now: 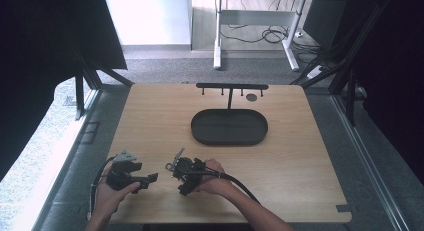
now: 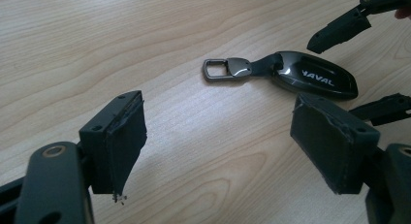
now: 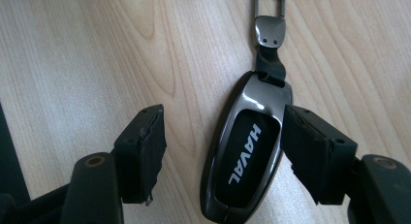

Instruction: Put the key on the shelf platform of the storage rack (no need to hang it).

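- High view: a person's hands come in from the bottom edge onto a light wooden table (image 1: 150, 116), each holding a black tool.
- High view: the left tool (image 1: 150, 179) sits near the table's front left corner, and the right tool (image 1: 174, 167) is just beside it, toward the middle.
- High view: a black oval tray (image 1: 200, 133) lies farther back at the table's centre, with a black T-shaped rack (image 1: 231, 86) standing behind it and a small round disc (image 1: 251, 97) on the wood by the rack.
- Right gripper view: a dark, glossy key fob (image 3: 245, 151) marked HAVAL lies flat on the wood, between the right tool's jaws.
- Right gripper view: the jaws are spread. One pad stands well clear of the fob on one side; the other sits at the fob's edge, and I cannot tell whether it touches. The fob is not pinched.
- Right gripper view: a short black strap joins the fob to a metal clip (image 3: 268, 10) that points away from the tool.
- Left gripper view: the left tool (image 2: 218, 151) has its jaws spread wide over bare wood, with nothing between them.
- Left gripper view: the key fob (image 2: 315, 78) lies beyond those jaws, its clip (image 2: 227, 69) pointing left, and the tips of the right tool (image 2: 361, 64) stand on either side of the fob's body.
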Available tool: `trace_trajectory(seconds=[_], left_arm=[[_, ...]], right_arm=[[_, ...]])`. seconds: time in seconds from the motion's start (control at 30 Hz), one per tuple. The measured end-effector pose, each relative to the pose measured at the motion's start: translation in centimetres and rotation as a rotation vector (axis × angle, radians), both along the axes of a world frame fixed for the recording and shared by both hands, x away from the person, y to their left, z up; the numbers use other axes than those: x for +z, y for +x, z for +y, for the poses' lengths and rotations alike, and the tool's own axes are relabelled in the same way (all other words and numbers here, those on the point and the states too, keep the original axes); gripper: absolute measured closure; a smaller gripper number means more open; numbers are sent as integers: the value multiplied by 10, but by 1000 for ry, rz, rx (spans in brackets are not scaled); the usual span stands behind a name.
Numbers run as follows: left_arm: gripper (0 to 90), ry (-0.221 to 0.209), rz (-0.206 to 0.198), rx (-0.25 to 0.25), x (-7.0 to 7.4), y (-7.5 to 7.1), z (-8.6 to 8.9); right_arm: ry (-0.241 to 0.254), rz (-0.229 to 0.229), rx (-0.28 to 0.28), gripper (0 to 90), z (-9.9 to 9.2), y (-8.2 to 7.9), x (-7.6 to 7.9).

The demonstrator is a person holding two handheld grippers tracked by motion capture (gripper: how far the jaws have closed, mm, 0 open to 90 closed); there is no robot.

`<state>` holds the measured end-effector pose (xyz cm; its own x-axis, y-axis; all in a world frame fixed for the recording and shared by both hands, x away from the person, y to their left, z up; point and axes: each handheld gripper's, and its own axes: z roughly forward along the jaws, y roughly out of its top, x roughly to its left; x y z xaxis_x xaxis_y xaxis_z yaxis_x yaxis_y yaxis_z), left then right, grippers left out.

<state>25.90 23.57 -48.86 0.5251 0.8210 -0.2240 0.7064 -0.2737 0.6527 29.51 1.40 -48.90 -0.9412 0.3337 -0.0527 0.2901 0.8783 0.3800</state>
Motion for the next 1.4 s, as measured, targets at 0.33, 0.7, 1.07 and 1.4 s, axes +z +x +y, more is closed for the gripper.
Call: trace_trajectory(seconds=[0.33, 0.7, 1.07, 1.4], left_arm=[[203, 9, 10, -7, -2, 1, -2], [203, 17, 23, -18, -4, 2, -5], [203, 19, 24, -20, -6, 2, -6], [203, 27, 25, -29, -8, 3, -8]], right_arm=[[-21, 1, 2, 335, 0, 0, -4], [-44, -30, 4, 354, 1, -1, -6], [-28, -36, -11, 471, -1, -2, -5], [-24, -22, -2, 490, 0, -2, -7]])
